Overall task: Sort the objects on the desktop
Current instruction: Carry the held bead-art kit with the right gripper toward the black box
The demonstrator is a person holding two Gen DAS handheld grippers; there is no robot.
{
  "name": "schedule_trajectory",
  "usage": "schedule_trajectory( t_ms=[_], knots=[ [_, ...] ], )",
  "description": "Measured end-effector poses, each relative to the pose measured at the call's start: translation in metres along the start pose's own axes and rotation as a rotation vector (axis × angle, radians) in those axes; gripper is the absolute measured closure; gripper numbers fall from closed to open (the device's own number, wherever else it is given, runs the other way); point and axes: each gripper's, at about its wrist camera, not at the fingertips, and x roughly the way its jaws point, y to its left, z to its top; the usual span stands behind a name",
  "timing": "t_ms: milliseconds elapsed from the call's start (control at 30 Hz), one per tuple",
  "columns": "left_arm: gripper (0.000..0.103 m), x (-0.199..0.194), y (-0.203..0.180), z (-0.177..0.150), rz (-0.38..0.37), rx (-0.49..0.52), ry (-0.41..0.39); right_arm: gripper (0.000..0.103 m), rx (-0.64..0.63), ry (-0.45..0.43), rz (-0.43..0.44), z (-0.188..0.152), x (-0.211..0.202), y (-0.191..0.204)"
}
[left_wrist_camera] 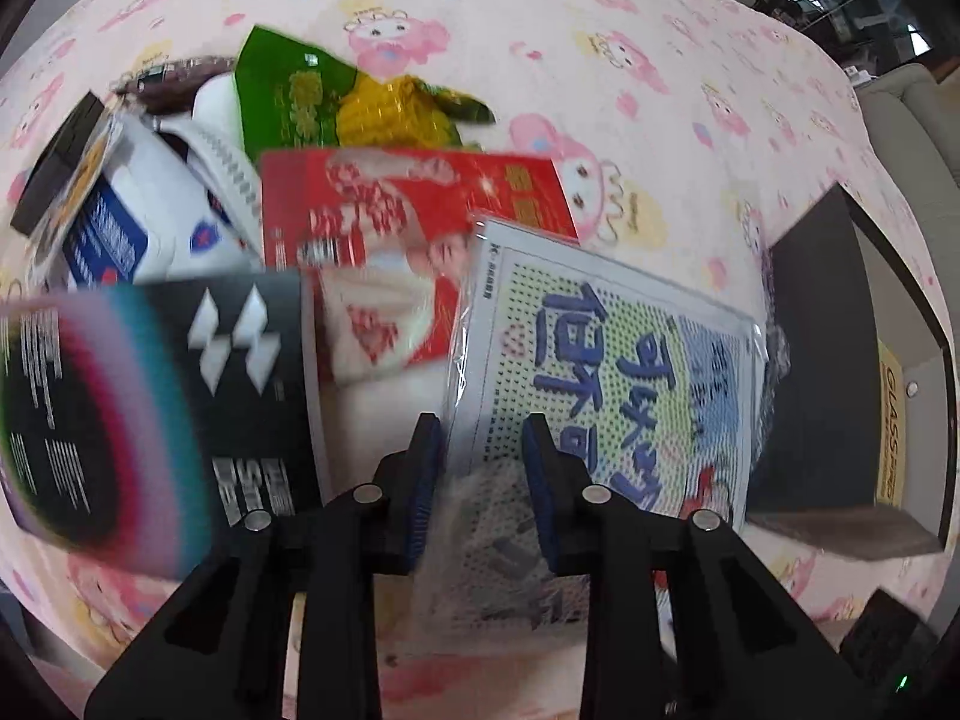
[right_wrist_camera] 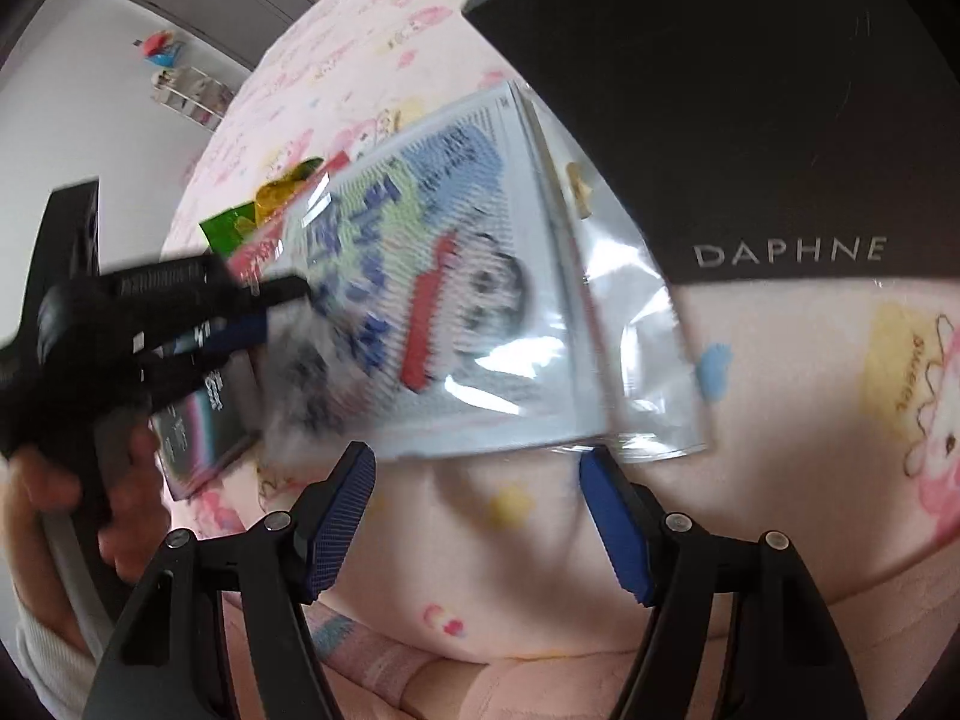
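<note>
A clear plastic bag holding a colourful bead-pattern kit [left_wrist_camera: 606, 360] lies tilted over the pink cartoon cloth [left_wrist_camera: 600, 60]. My left gripper [left_wrist_camera: 483, 438] is shut on the bag's near corner, and lumpy bag contents fill the narrow gap between the blue pads. In the right wrist view the same bag [right_wrist_camera: 456, 300] is blurred and raised at its left corner, where the left gripper [right_wrist_camera: 264, 306] pinches it. My right gripper [right_wrist_camera: 477, 480] stands open just below the bag's near edge, with only the cloth between its fingers.
A black box with a rainbow ring [left_wrist_camera: 150, 408], a red packet [left_wrist_camera: 390, 222], a green and yellow snack bag [left_wrist_camera: 336, 102] and a white package [left_wrist_camera: 132, 222] crowd the left. A dark DAPHNE box [right_wrist_camera: 750, 120] stands at the right. A hand [right_wrist_camera: 60, 480] holds the left gripper.
</note>
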Motion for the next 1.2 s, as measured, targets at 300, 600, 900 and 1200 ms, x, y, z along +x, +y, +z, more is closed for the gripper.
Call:
schedule_trajectory(
  t_ms=[300,600,900,1200],
  knots=[
    [0.080,-0.019,0.006,-0.044,-0.055,0.002,0.087,0.034,0.037,-0.004,-0.026,-0.003,-0.005,-0.012],
    [0.079,-0.013,-0.003,0.014,0.008,0.030,-0.030,0.034,0.020,0.002,-0.027,-0.001,-0.003,-0.014],
    [0.079,0.000,-0.003,0.027,0.042,0.106,-0.081,0.034,-0.002,-0.002,-0.044,-0.002,0.003,-0.007],
    [0.079,-0.005,0.002,-0.013,0.061,0.116,0.054,0.035,0.019,-0.041,-0.014,-0.004,-0.006,-0.012]
  ],
)
